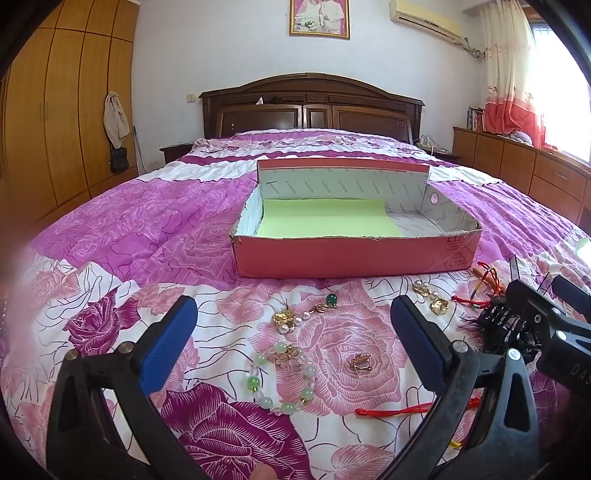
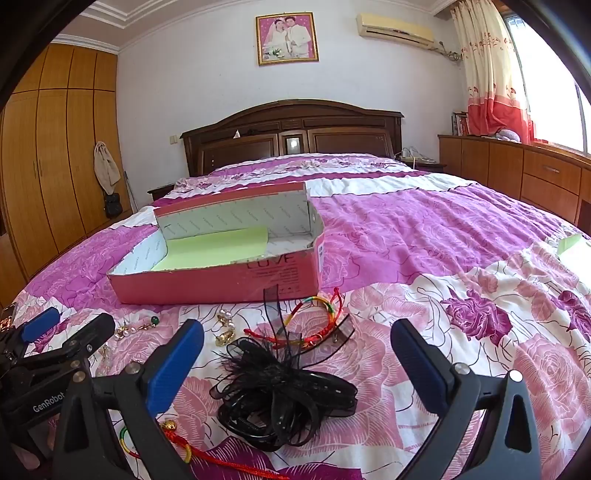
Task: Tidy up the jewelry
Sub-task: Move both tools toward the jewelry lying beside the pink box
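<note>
Both claws, left [image 1: 291, 350] and right [image 2: 295, 363], are spread and empty, so pinch 1 bead of the green-and-clear beaded bracelet [image 1: 281, 376] and lift it into the pink cardboard box [image 1: 354, 258].

Both wrist views look low and close across the bed [image 1: 147, 229] toward the headboard [image 2: 291, 129], sharing the box [image 1: 351, 258].

A wide bed covered by a pink, purple and white rose-printed quilt [image 2: 424, 236] is seen stretching ahead, closed at its far end by a dark carved wooden headboard [image 2: 291, 129]. Above it, a gold-framed wedding portrait [image 2: 287, 38] is hung on the white wall [image 2: 192, 92], with a cream air conditioner [image 2: 394, 26] mounted beside it. Tall orange-brown wooden wardrobes [image 2: 55, 155] are ranged along the far left. To the far right, low wooden cabinets [image 2: 517, 166] are set beneath a bright window [image 2: 546, 88] draped with a cream and red floral curtain [image 2: 487, 77].
</note>
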Action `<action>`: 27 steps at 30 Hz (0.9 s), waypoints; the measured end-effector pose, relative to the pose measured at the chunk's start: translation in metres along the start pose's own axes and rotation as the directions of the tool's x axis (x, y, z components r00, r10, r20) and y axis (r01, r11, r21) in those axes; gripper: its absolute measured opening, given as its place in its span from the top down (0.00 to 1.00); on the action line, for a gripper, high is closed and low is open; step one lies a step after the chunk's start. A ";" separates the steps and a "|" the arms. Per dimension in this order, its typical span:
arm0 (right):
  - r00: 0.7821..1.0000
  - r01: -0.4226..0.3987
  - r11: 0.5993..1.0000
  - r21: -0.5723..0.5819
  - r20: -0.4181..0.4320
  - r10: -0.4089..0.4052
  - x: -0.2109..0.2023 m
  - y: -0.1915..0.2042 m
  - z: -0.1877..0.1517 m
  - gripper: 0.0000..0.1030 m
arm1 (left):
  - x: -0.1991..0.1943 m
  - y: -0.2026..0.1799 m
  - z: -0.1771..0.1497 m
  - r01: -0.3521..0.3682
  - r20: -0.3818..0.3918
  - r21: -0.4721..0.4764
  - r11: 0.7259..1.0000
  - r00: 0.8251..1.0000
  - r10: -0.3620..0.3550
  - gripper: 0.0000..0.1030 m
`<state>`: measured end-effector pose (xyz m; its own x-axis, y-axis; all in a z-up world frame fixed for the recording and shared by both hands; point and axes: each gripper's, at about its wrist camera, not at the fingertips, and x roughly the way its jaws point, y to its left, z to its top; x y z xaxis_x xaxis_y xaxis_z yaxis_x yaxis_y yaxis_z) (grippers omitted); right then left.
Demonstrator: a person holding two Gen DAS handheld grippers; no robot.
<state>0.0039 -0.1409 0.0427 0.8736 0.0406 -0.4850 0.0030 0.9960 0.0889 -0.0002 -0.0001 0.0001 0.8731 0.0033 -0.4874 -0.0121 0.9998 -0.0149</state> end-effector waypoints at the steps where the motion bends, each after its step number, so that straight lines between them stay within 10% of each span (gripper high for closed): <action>1: 1.000 0.000 1.000 0.000 0.000 0.000 0.000 0.000 0.000 0.00 | 0.000 0.000 0.000 0.000 0.000 0.000 1.000 1.000 0.000 0.05; 27: 1.000 0.012 0.998 0.066 0.002 -0.012 -0.006 -0.016 0.018 0.00 | 0.010 0.000 0.006 0.017 -0.057 0.001 1.000 0.998 -0.017 0.05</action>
<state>0.0068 -0.1587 0.0598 0.8746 0.0280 -0.4840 0.0457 0.9891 0.1399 0.0111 0.0002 0.0002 0.8439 -0.0147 -0.5363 0.0031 0.9997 -0.0225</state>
